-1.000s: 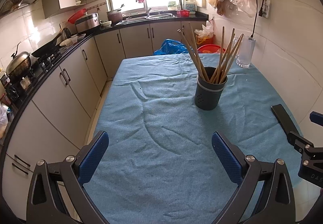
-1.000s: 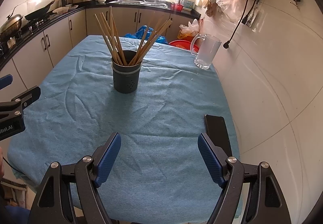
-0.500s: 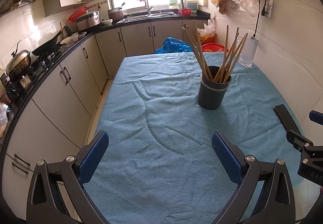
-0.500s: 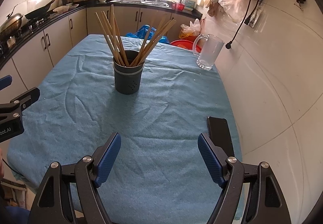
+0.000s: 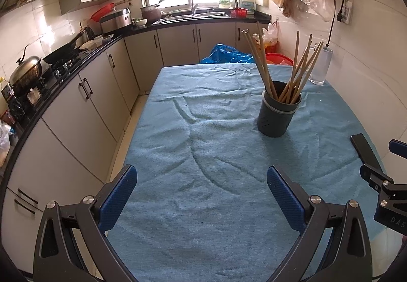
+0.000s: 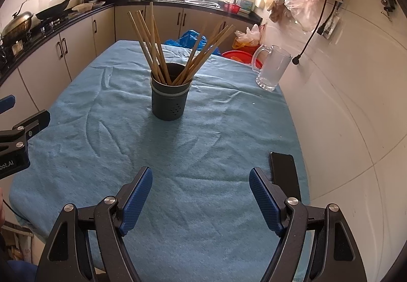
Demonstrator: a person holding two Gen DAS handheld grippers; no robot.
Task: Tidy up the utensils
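Your left gripper [image 5: 201, 181] and right gripper [image 6: 201, 184] both hang wide open, empty, above the blue cloth [image 6: 203, 144]. The chopsticks [image 6: 162, 53] stand fanned in the dark holder [image 6: 169, 102], mid-table, well ahead.

Blue cloth, dark holder, pale wood

The tablecloth [image 6: 203, 154] is plain light blue (creased, no print). The utensil holder [image 6: 170, 101] is dark grey with a paler band near its rim and small dots low down. The chopsticks [image 6: 157, 53] are light tan. Both grippers' pads [image 6: 134, 203] are textured blue on black frames. The phone [image 6: 283, 170] is black.
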